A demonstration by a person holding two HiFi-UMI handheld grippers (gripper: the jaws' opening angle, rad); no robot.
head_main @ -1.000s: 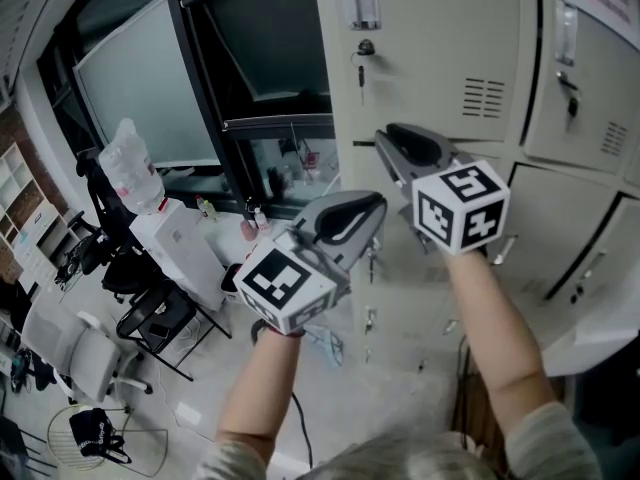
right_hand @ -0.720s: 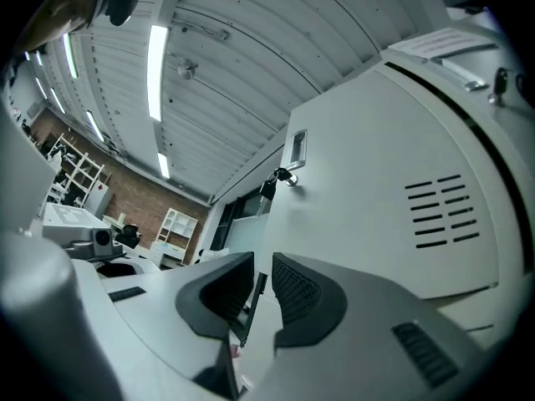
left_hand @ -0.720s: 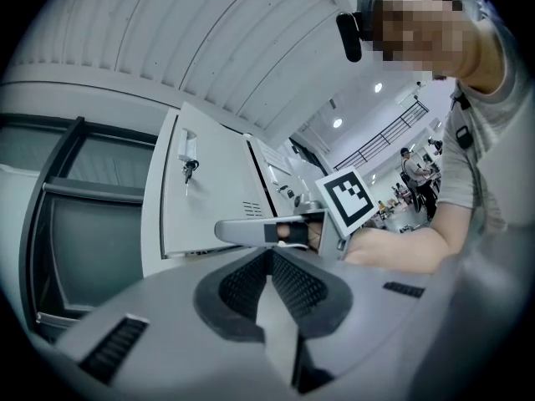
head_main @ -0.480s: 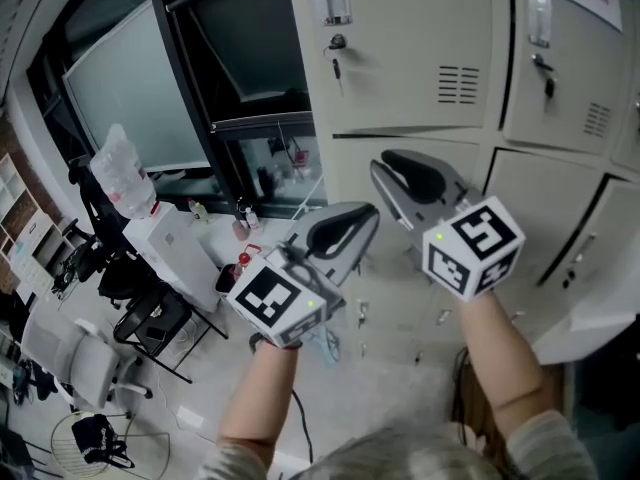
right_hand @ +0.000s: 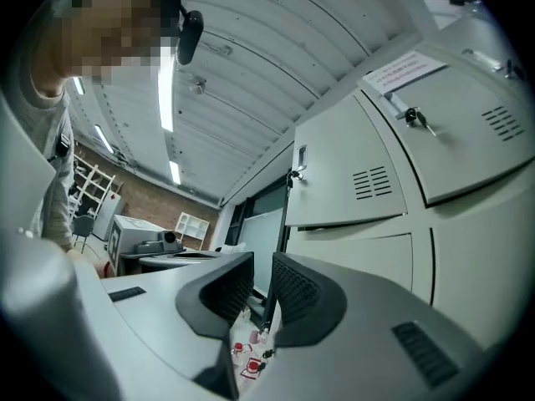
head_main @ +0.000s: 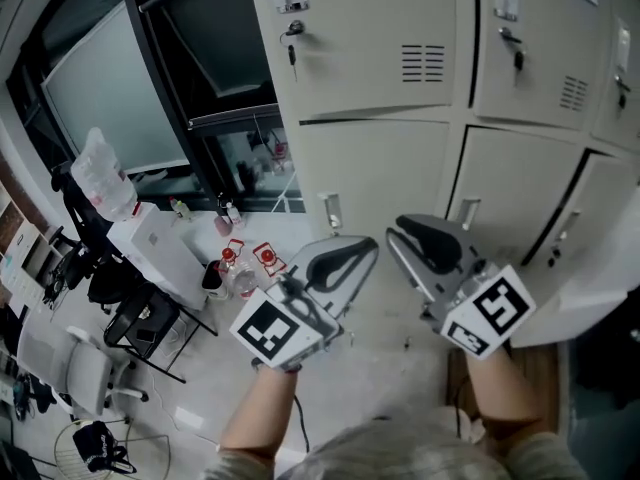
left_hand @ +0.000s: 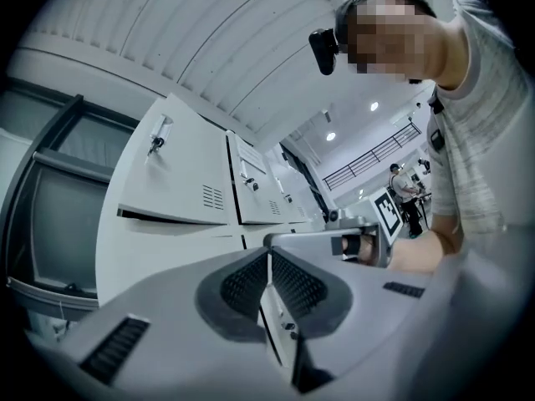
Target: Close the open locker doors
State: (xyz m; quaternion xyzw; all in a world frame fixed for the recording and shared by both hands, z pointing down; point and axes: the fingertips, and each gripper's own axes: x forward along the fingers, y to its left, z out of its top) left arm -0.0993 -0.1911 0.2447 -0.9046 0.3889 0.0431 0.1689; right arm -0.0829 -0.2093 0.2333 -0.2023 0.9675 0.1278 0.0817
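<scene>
A bank of beige lockers (head_main: 380, 58) fills the top of the head view; its upper doors (head_main: 350, 158) and those below them look shut. At the right edge a pale door panel (head_main: 595, 288) stands swung out, with a dark opening below it. My left gripper (head_main: 340, 263) and right gripper (head_main: 428, 243) hover side by side in front of the lower row, touching nothing. In the left gripper view, the left gripper (left_hand: 269, 253) has its pads together. In the right gripper view, the right gripper (right_hand: 261, 261) shows a narrow empty gap, with lockers (right_hand: 359, 174) to the right.
Left of the lockers is a dark window frame (head_main: 170, 78). Below it stand a white machine (head_main: 150, 243) with a large water bottle (head_main: 100, 178), small bottles (head_main: 240, 263) on the floor, and office chairs (head_main: 75, 368).
Both grippers have dropped lower and toward me. The lockers have slid up and left in the head view, bringing the lower row of doors into sight. Neither gripper has taken hold of anything.
</scene>
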